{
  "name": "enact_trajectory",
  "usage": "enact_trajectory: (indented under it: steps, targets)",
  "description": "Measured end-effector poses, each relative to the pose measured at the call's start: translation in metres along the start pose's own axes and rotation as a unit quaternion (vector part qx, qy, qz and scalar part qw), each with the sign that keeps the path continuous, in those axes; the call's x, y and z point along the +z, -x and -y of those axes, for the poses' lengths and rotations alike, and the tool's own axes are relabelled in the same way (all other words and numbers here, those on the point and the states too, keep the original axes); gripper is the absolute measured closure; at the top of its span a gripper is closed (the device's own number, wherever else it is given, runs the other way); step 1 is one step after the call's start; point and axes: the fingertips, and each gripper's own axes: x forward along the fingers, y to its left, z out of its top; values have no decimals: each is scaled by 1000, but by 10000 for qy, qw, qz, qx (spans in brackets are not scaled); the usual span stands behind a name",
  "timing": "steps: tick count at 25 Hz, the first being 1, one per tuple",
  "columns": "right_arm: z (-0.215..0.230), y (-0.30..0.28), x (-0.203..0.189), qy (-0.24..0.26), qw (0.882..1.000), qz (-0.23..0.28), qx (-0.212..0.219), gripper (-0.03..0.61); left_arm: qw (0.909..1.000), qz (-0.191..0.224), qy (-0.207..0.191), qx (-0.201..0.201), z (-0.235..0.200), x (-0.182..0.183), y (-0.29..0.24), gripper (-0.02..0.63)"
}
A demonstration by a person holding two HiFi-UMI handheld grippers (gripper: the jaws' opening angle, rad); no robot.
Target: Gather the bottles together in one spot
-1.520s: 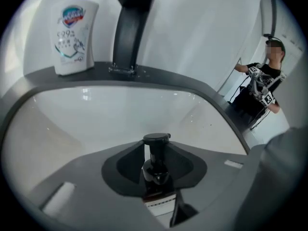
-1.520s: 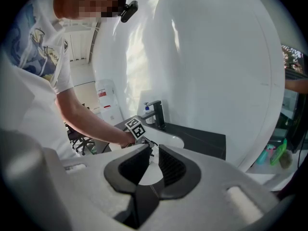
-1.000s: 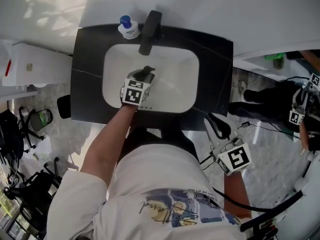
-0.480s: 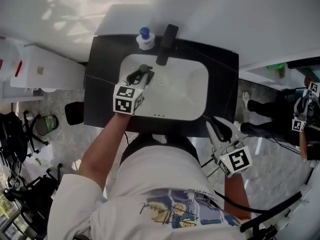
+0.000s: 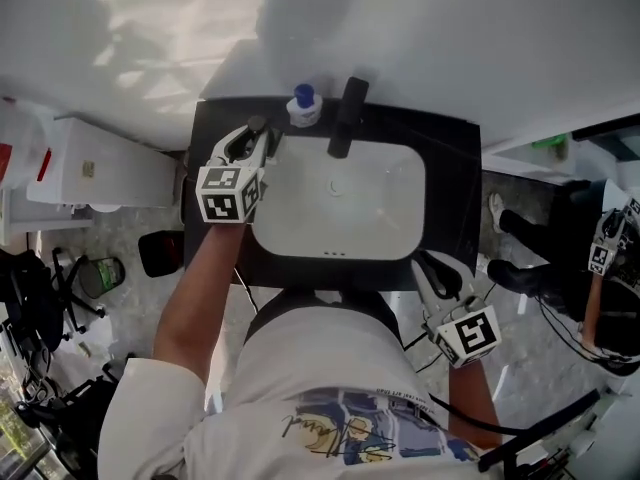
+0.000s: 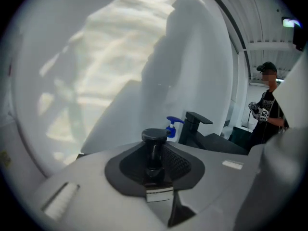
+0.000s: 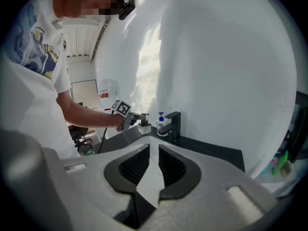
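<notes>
Close to the person's hip, the right gripper (image 5: 437,268) hung by the front right corner of the black bench (image 5: 455,168), well apart from every bottle, and seemed to pose little risk. Beyond the white sink basin (image 5: 340,208), over the bench's back left corner, the left gripper (image 5: 252,138) held a small dark-capped bottle (image 6: 154,150) by its upper part, with its white body hanging below. The likely trouble lay there: gripped so high, the bottle could swing, slip into the basin, or land tilted and topple. Just beyond it stood the blue-capped bottle (image 5: 304,106), and beside that the black faucet (image 5: 347,118). Setting down too near could knock the blue-capped bottle over or bump the faucet. The right gripper's jaws stood a narrow gap apart with nothing between them. The left gripper's jaws were partly closed, pressed on the dark-capped bottle, 1 of 2 bottles in view.
</notes>
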Motion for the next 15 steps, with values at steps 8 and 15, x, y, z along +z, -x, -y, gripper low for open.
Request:
enact_trajectory:
  steps: [8,15]
  targets:
    - [-8,1,-2,-44,9995,-129,-274,518,9995,215,-2,220,-32,17,-38,528]
    - [-16,4,-5,-102,9985,-257,-474,518,9991,302,-47,306,-42,15,-61,526]
